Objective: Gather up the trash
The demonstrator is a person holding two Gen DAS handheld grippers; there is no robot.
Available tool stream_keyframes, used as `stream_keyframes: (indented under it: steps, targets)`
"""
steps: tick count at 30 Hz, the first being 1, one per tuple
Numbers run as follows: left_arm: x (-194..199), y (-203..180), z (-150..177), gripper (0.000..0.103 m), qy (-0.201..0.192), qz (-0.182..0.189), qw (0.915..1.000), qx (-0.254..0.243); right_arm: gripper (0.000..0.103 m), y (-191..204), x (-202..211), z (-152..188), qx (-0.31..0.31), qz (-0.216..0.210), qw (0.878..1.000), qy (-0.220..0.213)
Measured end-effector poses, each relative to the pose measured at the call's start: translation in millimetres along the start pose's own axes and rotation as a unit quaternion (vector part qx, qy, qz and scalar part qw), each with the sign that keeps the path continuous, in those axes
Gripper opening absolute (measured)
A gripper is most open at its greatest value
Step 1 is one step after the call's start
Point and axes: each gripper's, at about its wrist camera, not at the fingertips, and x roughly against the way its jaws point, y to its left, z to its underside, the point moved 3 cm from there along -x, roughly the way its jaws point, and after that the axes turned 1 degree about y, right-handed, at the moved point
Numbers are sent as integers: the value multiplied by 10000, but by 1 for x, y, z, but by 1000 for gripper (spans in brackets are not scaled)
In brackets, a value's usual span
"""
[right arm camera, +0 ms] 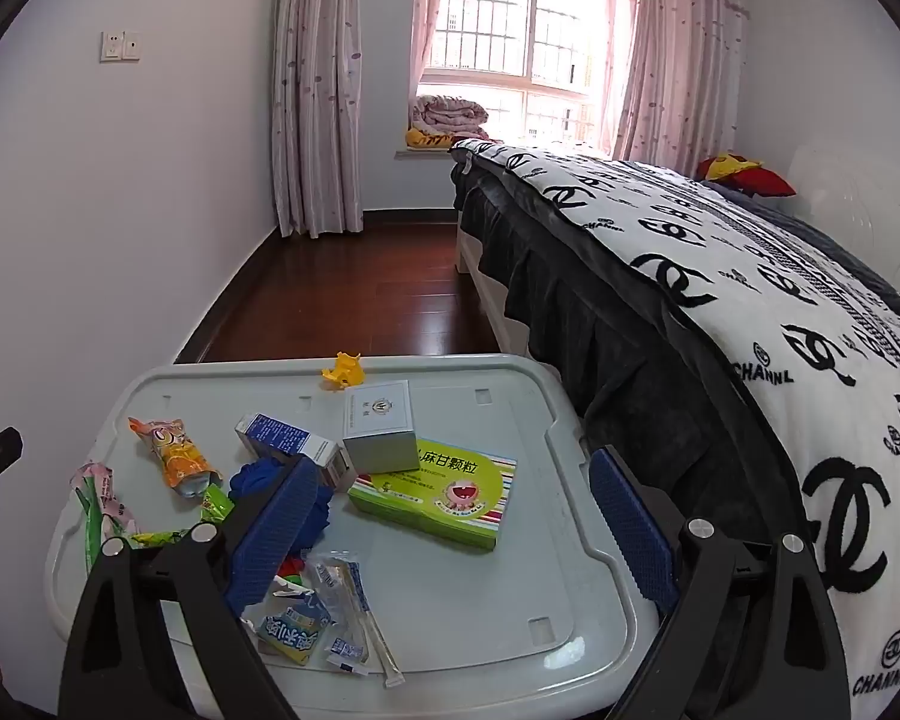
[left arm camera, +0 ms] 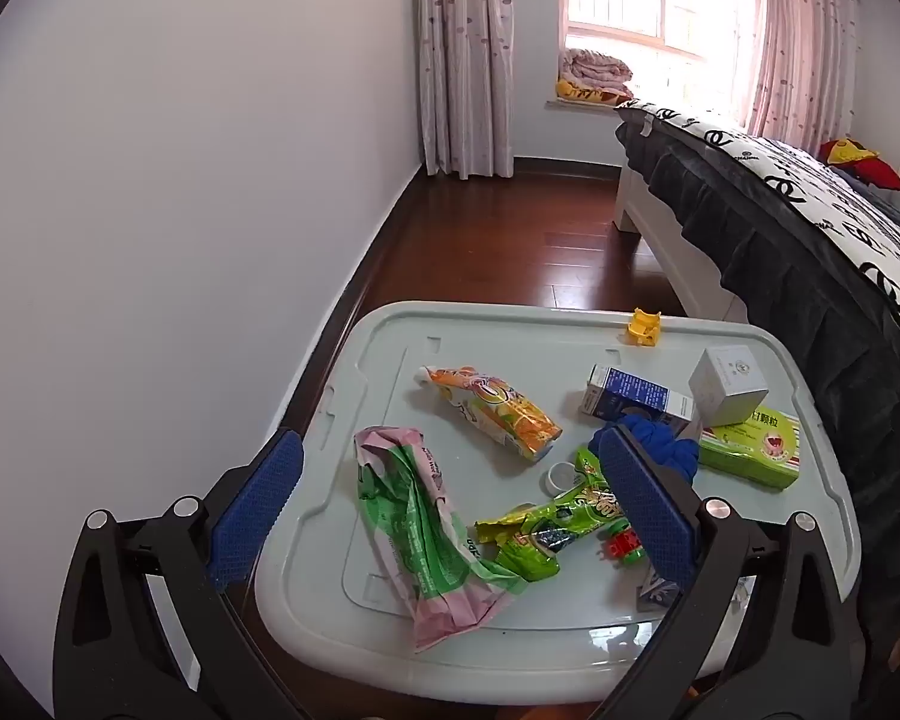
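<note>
Both tools hung over a pale plastic desk [left arm camera: 570, 324] beside the bed [right arm camera: 750, 312], and nothing had been picked up yet — the collecting looked to be at its very start. The left hand-held gripper [left arm camera: 450, 474] stood released, jaws wide and empty, above a pink-and-green wrapper [left arm camera: 420, 534] at the near left; an orange snack pouch [left arm camera: 492, 411] lay just beyond it and a green crumpled wrapper [left arm camera: 540, 525] to its right. The right hand-held gripper [right arm camera: 450, 492] was likewise released with nothing in it, over the right half, where a green box [right arm camera: 438, 495] lay with a small white box [right arm camera: 381, 435] on its far corner and a blue carton [right arm camera: 288, 438] just left of that. Near the front edge sat a clear packet [right arm camera: 318, 612]. No bin showed in either view. The next move probably called for lowering one tool onto a flat wrapper — pinching a raised crease, since thin film tends to slip.
</note>
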Motion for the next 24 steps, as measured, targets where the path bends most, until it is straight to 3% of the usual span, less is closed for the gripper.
stream_keyframes:
  steps: [24]
  targets:
    - [-2, 0, 2, 97, 31, -6, 10000, 2, 90, -2, -2, 2, -18, -63, 10000, 41]
